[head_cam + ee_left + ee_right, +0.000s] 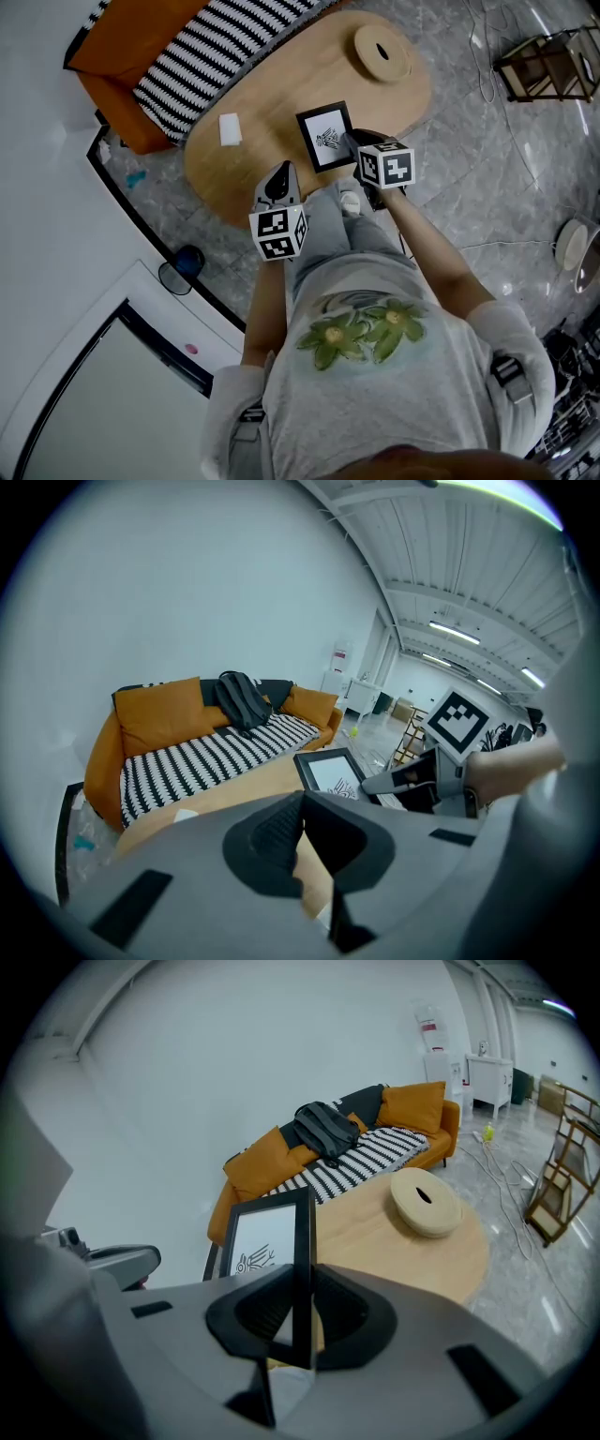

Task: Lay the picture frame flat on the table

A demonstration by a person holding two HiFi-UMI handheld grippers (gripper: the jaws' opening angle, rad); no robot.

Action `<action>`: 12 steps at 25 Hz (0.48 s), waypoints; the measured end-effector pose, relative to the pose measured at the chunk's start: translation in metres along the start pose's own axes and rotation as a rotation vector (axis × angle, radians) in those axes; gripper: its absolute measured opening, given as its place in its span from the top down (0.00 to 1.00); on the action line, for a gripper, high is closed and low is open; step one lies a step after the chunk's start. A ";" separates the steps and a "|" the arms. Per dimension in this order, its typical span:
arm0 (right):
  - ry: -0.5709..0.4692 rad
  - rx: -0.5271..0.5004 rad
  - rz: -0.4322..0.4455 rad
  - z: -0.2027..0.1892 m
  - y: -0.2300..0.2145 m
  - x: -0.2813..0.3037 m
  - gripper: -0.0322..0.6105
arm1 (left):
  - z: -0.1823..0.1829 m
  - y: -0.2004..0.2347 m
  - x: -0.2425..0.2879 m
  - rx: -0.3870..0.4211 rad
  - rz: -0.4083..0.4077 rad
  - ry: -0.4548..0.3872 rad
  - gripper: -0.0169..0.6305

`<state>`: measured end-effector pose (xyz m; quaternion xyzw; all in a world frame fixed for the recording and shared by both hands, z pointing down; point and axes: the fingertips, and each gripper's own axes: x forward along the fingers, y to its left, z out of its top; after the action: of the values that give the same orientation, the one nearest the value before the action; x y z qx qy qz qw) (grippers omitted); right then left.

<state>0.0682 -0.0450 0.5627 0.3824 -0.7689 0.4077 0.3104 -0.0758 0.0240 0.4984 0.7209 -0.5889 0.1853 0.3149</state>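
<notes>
Right hand-held gripper (302, 1316) clenched on picture frame (262, 1239) edge; frame upright over surface (272, 94). Left hand-held gripper (302, 841) closed, empty. Laying flat not yet done.

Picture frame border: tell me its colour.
The picture frame border is black, clearest in the right gripper view.

Tabletop (291, 94) bare beside picture frame (325, 136); white block (230, 128) well apart.

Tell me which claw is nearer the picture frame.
Right. The right claw is clamped on the edge of the picture frame; the left claw is shut on nothing, apart from the frame, off to its left.
</notes>
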 end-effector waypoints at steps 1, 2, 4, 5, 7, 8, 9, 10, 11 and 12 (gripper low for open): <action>0.003 -0.001 -0.001 -0.001 -0.001 0.000 0.84 | -0.001 0.000 0.000 -0.001 0.001 0.001 0.95; 0.006 0.000 -0.001 -0.002 -0.001 0.001 0.84 | -0.001 0.000 0.001 -0.001 0.002 0.002 0.95; 0.013 0.001 -0.001 -0.004 -0.003 0.004 0.84 | -0.002 0.000 0.002 -0.003 0.005 0.003 0.95; 0.017 0.002 -0.001 -0.005 -0.004 0.005 0.84 | -0.002 0.001 0.002 -0.005 0.007 0.004 0.95; 0.023 0.004 0.000 -0.006 -0.005 0.009 0.83 | -0.004 0.003 0.003 -0.011 0.014 0.006 0.95; 0.026 0.005 0.001 -0.007 -0.005 0.011 0.84 | -0.005 0.004 0.004 -0.013 0.017 0.007 0.95; 0.027 0.005 0.003 -0.007 -0.006 0.013 0.84 | -0.005 0.006 0.004 -0.016 0.021 0.008 0.95; 0.030 0.005 0.005 -0.007 -0.006 0.015 0.84 | -0.006 0.007 0.005 -0.018 0.024 0.010 0.95; 0.033 0.005 0.006 -0.007 -0.006 0.017 0.84 | -0.006 0.008 0.005 -0.020 0.027 0.011 0.95; 0.037 0.004 0.006 -0.007 -0.006 0.018 0.84 | -0.006 0.009 0.006 -0.023 0.029 0.013 0.95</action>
<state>0.0654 -0.0472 0.5831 0.3730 -0.7633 0.4172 0.3228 -0.0820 0.0230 0.5089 0.7075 -0.5992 0.1877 0.3241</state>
